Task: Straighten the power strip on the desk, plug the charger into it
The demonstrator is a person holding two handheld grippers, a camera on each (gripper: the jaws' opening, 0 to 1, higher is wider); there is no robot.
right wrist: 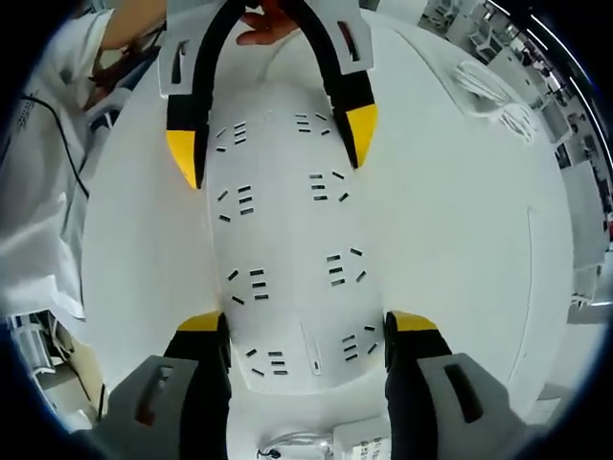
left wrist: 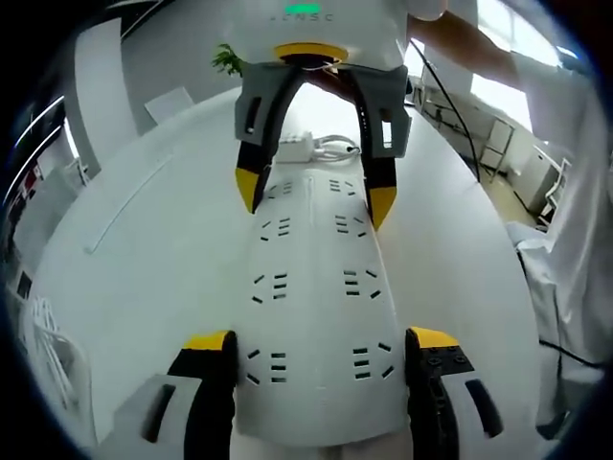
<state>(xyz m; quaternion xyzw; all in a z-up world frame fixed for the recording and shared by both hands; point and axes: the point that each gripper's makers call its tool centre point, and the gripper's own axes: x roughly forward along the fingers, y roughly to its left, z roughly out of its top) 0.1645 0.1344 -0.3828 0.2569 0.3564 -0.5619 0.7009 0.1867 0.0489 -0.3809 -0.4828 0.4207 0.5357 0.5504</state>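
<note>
A white power strip [left wrist: 311, 287] with two rows of sockets lies flat on the white desk [left wrist: 144, 287]. Both grippers hold it by opposite ends. My left gripper [left wrist: 321, 340] has its yellow-tipped jaws pressed on the strip's two long sides at the near end. My right gripper [left wrist: 314, 196] clamps the far end the same way. In the right gripper view the power strip [right wrist: 287, 240] runs from my right gripper [right wrist: 306, 321] up to the left gripper [right wrist: 273, 144]. A white charger [left wrist: 299, 146] with its coiled cable rests on the desk just past the right gripper's end, and the charger [right wrist: 359, 447] sits at the bottom edge.
A coiled white cable [right wrist: 498, 101] lies on the desk off to one side. A person's white sleeve [left wrist: 575, 240] and a dark cable hang along the desk edge. A hand [right wrist: 268, 24] holds the left gripper. A green plant [left wrist: 227, 59] stands beyond the desk.
</note>
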